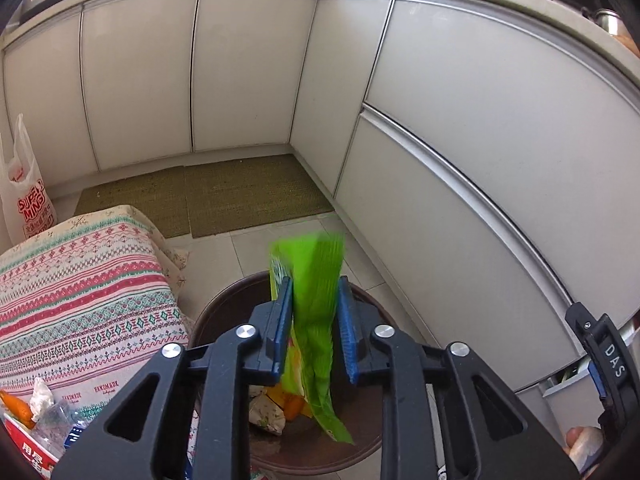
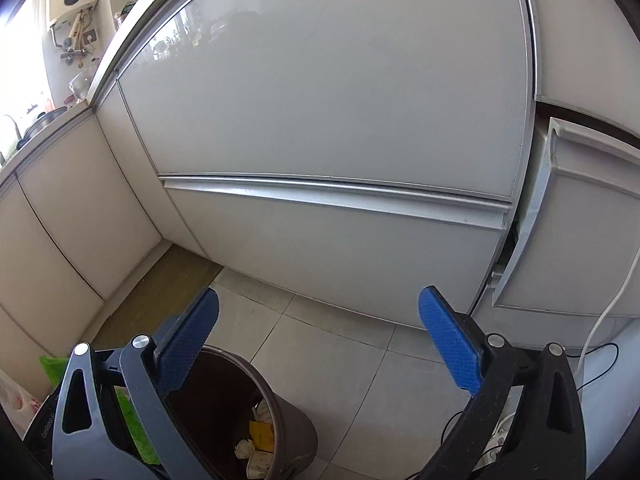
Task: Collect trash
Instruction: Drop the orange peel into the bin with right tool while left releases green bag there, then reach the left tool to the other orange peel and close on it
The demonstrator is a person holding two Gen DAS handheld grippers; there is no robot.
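The green snack wrapper (image 1: 316,300) hangs between the pads of the left tongs (image 1: 314,320), directly over the brown trash bin (image 1: 224,304). A gap shows on the right-hand pad, so the jaws look parted and the wrapper seems loose, not pinched. It is thin, limp film, nearly weightless and slick; I'd judge it will flutter, not drop straight, and is best pinched across a flat fold near its middle. Its print is too blurred to read. In the bin lie crumpled paper and yellow scraps (image 2: 262,436). The right tongs (image 2: 320,344) stand wide open, holding nothing, above the bin's far side. Beside the bin a patterned cloth (image 1: 88,300) reads "HANDMADE"; a white plastic bag (image 1: 28,196) by the cabinets (image 1: 240,72) reads "SUPER MING".
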